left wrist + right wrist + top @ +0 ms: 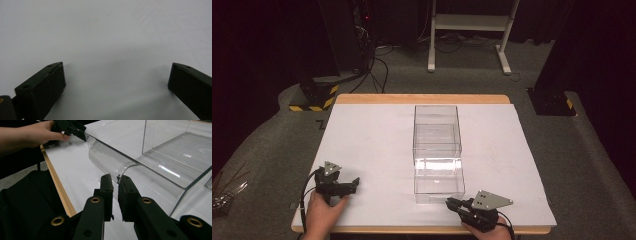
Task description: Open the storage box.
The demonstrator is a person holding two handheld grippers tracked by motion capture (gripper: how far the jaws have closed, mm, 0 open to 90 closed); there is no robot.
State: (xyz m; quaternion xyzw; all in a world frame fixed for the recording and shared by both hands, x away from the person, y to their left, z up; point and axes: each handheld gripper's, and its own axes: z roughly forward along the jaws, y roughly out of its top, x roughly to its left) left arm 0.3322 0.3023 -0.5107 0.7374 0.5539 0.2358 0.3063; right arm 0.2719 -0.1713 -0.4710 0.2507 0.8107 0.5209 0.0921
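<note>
A clear plastic box (437, 150) stands in the middle of the white-covered table (362, 140), long side running away from me. In the right gripper view its near wall (112, 162) has a curved cutout. My right gripper (451, 202) (116, 183) rests at the table's front edge, shut, its tips right at that cutout; I cannot tell if they touch it. My left gripper (351, 190) (116, 75) lies at the front left, open wide over bare white sheet, nothing between its fingers. A hand (37, 136) holds it.
The table's wooden edge (422, 98) shows at the back and along the front. Beyond it on the floor stand a white frame (472, 22), a black stand with yellow-black stripes (314, 97), cables (372, 70) and a black base (552, 100).
</note>
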